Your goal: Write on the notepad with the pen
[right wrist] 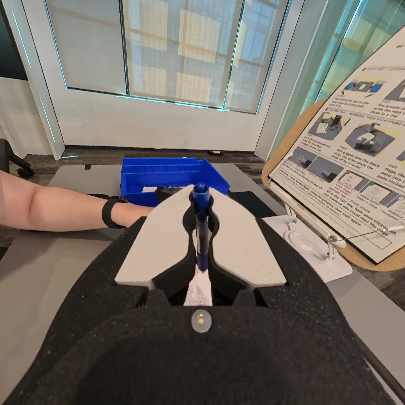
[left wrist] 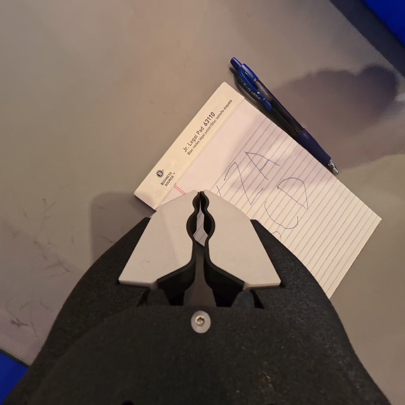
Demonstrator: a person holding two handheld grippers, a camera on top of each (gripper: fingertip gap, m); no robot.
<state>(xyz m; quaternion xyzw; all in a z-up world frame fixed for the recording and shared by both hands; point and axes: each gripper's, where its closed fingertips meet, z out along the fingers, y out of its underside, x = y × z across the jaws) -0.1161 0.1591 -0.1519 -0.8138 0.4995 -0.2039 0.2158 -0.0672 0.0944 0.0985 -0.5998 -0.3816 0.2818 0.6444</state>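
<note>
A white lined notepad (left wrist: 274,186) lies on the grey table and bears several large blue handwritten letters. My left gripper (left wrist: 199,193) is shut and empty, its tips over the pad's near-left corner by the header strip; I cannot tell whether it touches. A blue pen (left wrist: 282,116) lies on the table along the pad's far edge. My right gripper (right wrist: 200,191) is shut on a second blue pen (right wrist: 201,219), held lengthwise between the jaws with its clicker end poking past the tips. Lined paper (right wrist: 199,291) shows through the gap below that pen's tip.
A blue plastic bin (right wrist: 173,175) stands on the table ahead of the right gripper. A person's forearm with a black wristband (right wrist: 65,208) reaches in from the left. An instruction board on a white stand (right wrist: 341,166) stands at the right. Glass doors are behind. The grippers' ends are close to 25 cm from one another.
</note>
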